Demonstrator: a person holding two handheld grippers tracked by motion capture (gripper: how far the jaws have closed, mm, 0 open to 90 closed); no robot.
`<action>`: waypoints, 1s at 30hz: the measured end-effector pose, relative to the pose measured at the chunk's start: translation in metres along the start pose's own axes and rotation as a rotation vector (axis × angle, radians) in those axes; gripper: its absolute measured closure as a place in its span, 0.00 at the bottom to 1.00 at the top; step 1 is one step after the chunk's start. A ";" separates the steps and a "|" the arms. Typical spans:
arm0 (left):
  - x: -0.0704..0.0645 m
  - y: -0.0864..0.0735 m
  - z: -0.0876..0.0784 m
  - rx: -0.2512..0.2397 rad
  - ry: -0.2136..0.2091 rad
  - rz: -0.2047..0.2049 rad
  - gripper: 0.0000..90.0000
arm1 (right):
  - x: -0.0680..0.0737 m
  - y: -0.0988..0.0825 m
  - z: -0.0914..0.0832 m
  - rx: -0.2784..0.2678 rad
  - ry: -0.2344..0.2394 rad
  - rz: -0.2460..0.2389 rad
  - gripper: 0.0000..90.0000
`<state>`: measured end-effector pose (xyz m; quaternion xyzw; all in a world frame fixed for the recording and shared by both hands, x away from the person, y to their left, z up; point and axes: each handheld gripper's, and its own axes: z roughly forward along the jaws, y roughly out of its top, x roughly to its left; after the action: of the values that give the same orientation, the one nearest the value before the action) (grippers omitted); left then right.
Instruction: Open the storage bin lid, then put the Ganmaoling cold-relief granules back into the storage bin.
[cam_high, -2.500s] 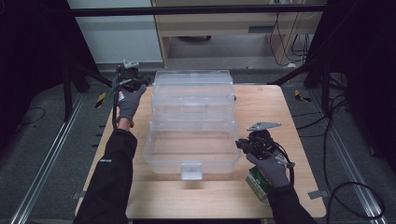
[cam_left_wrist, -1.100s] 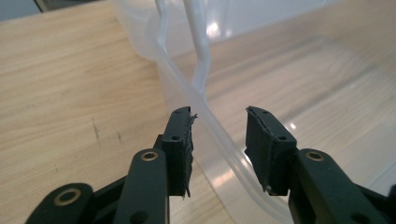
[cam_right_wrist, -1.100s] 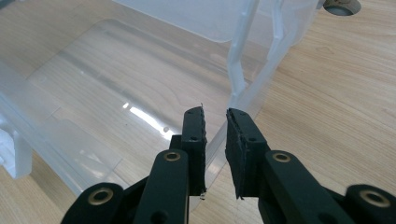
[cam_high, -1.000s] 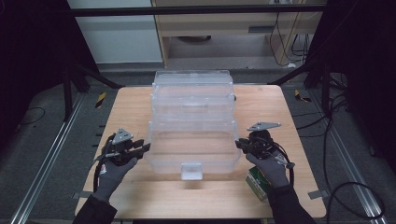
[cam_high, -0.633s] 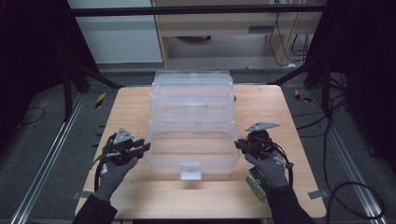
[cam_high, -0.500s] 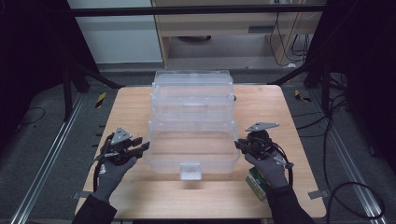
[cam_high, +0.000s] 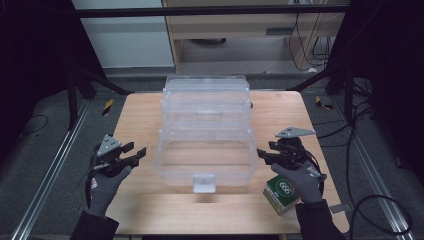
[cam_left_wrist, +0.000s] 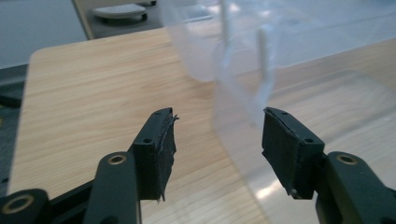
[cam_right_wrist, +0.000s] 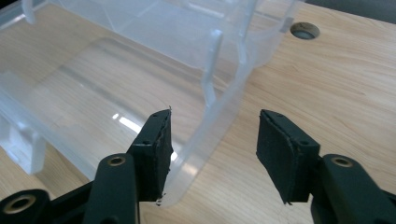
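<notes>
The clear plastic box (cam_high: 206, 132) sits in the middle of the counter (cam_high: 140, 115), fanned open into stepped tiers, with its lowest tray nearest me and a small latch tab on the front wall. My left gripper (cam_high: 131, 154) is just off the tray's left end, and my right gripper (cam_high: 264, 154) is at its right end; both sets of jaws have just been opening and now stand apart, pressing on nothing. In the left gripper view the tray's corner wall (cam_left_wrist: 238, 116) stands in the gap, nearer the right-hand jaw; in the right gripper view the thin side wall (cam_right_wrist: 210, 116) rises between my jaws, close by the left-hand one. I judge the box light and empty but brittle, its smooth walls slippery and apt to flex or crack under a hard squeeze. The rims at the two ends, taken evenly, look the safest hold. A green carton (cam_high: 282, 192) lies under my right hand.
</notes>
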<state>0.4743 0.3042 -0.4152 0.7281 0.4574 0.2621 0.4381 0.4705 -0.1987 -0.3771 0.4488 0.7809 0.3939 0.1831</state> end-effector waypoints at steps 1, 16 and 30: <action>0.004 -0.003 0.001 0.003 0.017 -0.006 0.47 | -0.001 0.000 -0.002 0.005 -0.007 -0.003 0.49; 0.023 -0.017 0.005 0.028 0.091 -0.048 0.39 | -0.007 0.003 -0.029 0.124 -0.064 -0.003 0.34; 0.019 -0.023 0.010 0.046 0.100 -0.029 0.38 | -0.006 -0.006 -0.044 0.224 -0.071 0.006 0.28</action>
<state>0.4808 0.3222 -0.4406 0.7174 0.4950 0.2811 0.4015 0.4423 -0.2252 -0.3548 0.4824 0.8118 0.2884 0.1582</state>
